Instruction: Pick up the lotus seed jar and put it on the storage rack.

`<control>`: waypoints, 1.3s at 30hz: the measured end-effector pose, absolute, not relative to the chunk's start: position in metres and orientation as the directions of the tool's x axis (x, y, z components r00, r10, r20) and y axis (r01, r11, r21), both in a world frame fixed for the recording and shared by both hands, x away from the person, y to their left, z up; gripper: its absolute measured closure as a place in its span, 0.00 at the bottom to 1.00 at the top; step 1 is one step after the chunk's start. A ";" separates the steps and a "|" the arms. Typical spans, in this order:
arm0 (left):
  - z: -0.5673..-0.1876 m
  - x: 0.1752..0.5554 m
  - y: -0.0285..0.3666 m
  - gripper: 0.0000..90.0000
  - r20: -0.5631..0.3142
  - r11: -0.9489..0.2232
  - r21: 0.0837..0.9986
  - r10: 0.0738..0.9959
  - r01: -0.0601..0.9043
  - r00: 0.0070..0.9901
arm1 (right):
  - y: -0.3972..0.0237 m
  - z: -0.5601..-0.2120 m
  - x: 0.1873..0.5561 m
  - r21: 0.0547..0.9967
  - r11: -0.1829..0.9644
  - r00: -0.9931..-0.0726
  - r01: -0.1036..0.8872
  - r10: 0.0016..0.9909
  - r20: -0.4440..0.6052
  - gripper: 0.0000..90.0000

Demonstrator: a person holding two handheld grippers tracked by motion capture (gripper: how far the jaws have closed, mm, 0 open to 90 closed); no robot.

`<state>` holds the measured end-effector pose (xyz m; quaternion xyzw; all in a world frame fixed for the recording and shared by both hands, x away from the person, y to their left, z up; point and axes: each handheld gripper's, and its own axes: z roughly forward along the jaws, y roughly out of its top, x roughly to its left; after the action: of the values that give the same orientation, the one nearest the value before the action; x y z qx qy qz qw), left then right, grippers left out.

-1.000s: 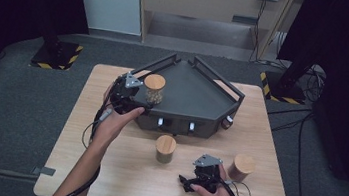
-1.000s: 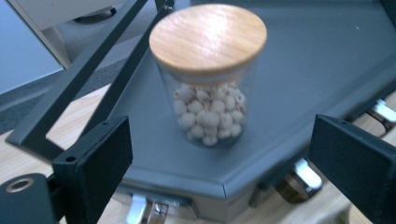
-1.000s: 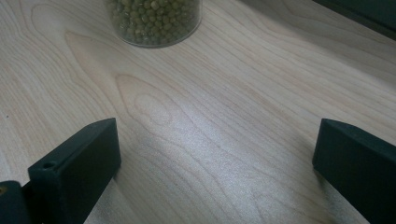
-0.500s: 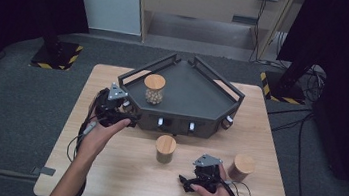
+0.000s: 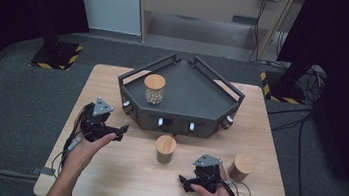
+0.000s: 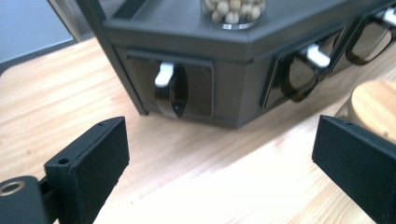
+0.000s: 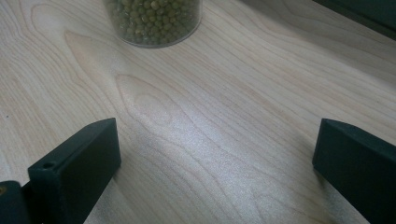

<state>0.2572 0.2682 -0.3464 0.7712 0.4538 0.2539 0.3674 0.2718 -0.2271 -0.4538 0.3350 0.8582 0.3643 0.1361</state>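
1. Down at the lower left of the high view, my left gripper point(image 5: 120, 131) hangs just off the front left corner of the dark tray point(image 5: 174, 120). Its jaws have just been opening and now stand wide with nothing between them.
2. My right gripper point(image 5: 185, 182) sits low over the table point(image 5: 127, 178) at lower centre, also spread wide and empty.
3. Next up, I reckon, is the middle jar point(image 5: 165, 150), upright at centre frame just in front of the tray. It's between my two grippers.
4. Handling guess: it's clear glass or plastic packed with small green beans, so it's hefty for its size, rigid and smooth-walled. It could slip, and it could crack if knocked over.
5. I'd grab it across the round body below the wooden lid point(image 6: 373, 102), not by the lid, which might just lift off.
6. Keep it upright.
7. For reference, the jar of pale beans point(image 5: 154, 89) stands on the tray, upper left of its deck.
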 end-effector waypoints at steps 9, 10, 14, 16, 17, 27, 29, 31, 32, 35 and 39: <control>-0.367 0.240 0.272 0.03 0.069 -0.338 0.781 0.882 0.525 0.466 | -0.227 -0.454 0.272 0.716 0.510 -0.738 0.476 0.674 0.011 0.01; -0.367 0.240 0.272 0.04 0.069 -0.338 0.781 0.882 0.525 0.466 | -0.227 -0.454 0.272 0.716 0.510 -0.738 0.476 0.674 0.011 0.01; -0.377 0.232 0.274 0.04 0.065 -0.338 0.772 0.884 0.537 0.463 | -0.227 -0.454 0.272 0.716 0.510 -0.738 0.476 0.674 0.010 0.01; -0.384 0.229 0.277 0.03 0.055 -0.331 0.772 0.885 0.542 0.462 | -0.227 -0.454 0.272 0.716 0.510 -0.738 0.476 0.674 0.011 0.01; -0.388 0.228 0.279 0.03 0.049 -0.327 0.771 0.886 0.547 0.460 | -0.227 -0.454 0.272 0.716 0.510 -0.738 0.476 0.674 0.010 0.01; -0.426 0.218 0.291 0.03 0.028 -0.299 0.733 0.911 0.611 0.412 | -0.227 -0.454 0.272 0.716 0.510 -0.738 0.476 0.674 0.011 0.01; -0.431 0.216 0.293 0.03 0.024 -0.295 0.726 0.913 0.621 0.407 | -0.227 -0.454 0.272 0.716 0.510 -0.738 0.476 0.674 0.011 0.01; -0.434 0.215 0.294 0.03 0.031 -0.300 0.718 0.915 0.629 0.401 | -0.227 -0.454 0.272 0.716 0.510 -0.738 0.476 0.674 0.011 0.01; -0.436 0.214 0.296 0.03 0.030 -0.300 0.715 0.915 0.632 0.401 | -0.227 -0.454 0.272 0.716 0.510 -0.738 0.476 0.674 0.011 0.01; -0.439 0.213 0.297 0.03 0.028 -0.297 0.713 0.917 0.635 0.398 | -0.227 -0.454 0.272 0.716 0.510 -0.738 0.476 0.674 0.011 0.01; -0.441 0.212 0.297 0.03 0.028 -0.299 0.712 0.916 0.635 0.400 | -0.227 -0.454 0.272 0.716 0.510 -0.738 0.476 0.674 0.011 0.01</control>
<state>0.2119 0.2972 -0.4414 0.7747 0.5008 0.2224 0.3157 0.2718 -0.2270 -0.4538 0.3352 0.8582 0.3642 0.1360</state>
